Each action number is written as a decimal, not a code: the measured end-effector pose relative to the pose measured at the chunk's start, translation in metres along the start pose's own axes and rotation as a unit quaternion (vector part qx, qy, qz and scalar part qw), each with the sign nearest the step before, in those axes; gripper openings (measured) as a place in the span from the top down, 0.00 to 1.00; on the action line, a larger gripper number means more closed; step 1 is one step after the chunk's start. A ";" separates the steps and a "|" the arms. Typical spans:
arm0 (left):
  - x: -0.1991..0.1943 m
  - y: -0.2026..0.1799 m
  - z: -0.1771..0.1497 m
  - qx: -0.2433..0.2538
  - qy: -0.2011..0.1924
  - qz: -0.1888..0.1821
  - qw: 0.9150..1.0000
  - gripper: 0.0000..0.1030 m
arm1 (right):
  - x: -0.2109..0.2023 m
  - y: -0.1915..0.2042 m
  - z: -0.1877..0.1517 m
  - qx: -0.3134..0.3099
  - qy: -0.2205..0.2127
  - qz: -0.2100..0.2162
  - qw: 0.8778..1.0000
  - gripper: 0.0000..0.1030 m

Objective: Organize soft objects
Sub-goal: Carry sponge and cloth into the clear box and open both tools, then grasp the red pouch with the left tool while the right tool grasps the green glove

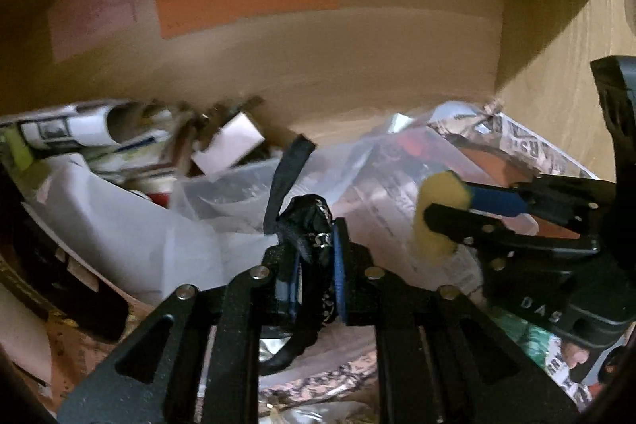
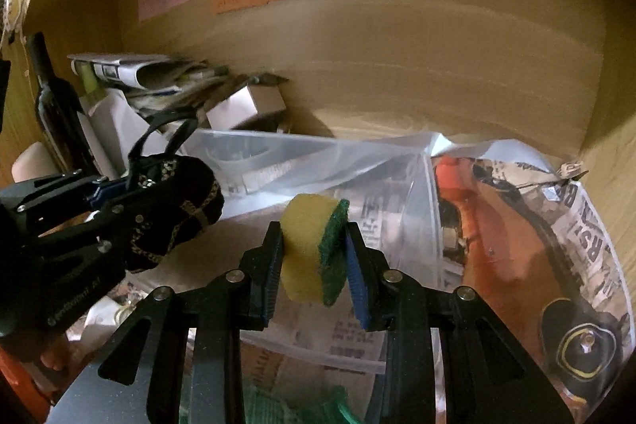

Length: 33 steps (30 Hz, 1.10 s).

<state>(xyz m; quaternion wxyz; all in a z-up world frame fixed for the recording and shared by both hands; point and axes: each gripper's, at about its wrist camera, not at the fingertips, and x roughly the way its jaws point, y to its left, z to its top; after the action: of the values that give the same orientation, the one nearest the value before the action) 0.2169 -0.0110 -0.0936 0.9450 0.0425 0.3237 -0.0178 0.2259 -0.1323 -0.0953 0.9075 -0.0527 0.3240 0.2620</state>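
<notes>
While both hands hang over the cluttered box, the left gripper pinches a black pouch by its top, so its strap sticks up free. To its right, the right gripper squeezes a sponge flat-sided, above a clear bag, probably for dropping in.

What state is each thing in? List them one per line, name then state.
Left tongs: shut on small black fabric pouch.
Small black fabric pouch: held up, strap loop sticking upward.
Right tongs: shut on yellow-and-green sponge.
Yellow-and-green sponge: pinched, lifted.
Clear plastic bag: crumpled, lying below.
Dark glass bottle: upright.
</notes>
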 end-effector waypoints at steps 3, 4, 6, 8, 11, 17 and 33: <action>0.004 0.003 0.001 -0.018 0.015 -0.021 1.000 0.62 | 0.002 -0.002 -0.001 0.005 0.008 0.003 1.000 0.58; 0.002 0.005 0.001 -0.023 0.014 -0.025 0.999 0.61 | 0.001 -0.002 -0.001 0.007 0.005 0.001 1.000 0.51; -0.004 0.008 0.002 -0.028 0.007 -0.029 0.999 0.59 | -0.003 -0.003 -0.001 0.008 -0.006 -0.010 1.000 0.40; -0.016 0.014 0.004 -0.040 -0.007 -0.032 0.999 0.50 | -0.009 -0.004 0.001 0.012 -0.019 -0.015 1.000 0.30; -0.034 0.020 0.006 -0.050 -0.029 -0.039 0.998 0.44 | -0.019 -0.005 0.004 0.008 -0.032 -0.018 0.999 0.30; -0.076 0.027 0.003 -0.050 -0.068 -0.045 0.995 0.33 | -0.052 -0.003 0.008 -0.002 -0.067 -0.020 0.998 0.26; -0.121 0.010 -0.049 -0.026 -0.051 -0.075 0.996 0.22 | -0.111 0.011 -0.036 -0.027 -0.087 -0.010 0.996 0.19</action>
<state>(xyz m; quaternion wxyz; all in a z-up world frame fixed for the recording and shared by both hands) 0.0923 0.0042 -0.0570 0.9571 -0.0074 0.2778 -0.0827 0.1277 -0.1818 -0.0542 0.9330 -0.0576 0.2362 0.2653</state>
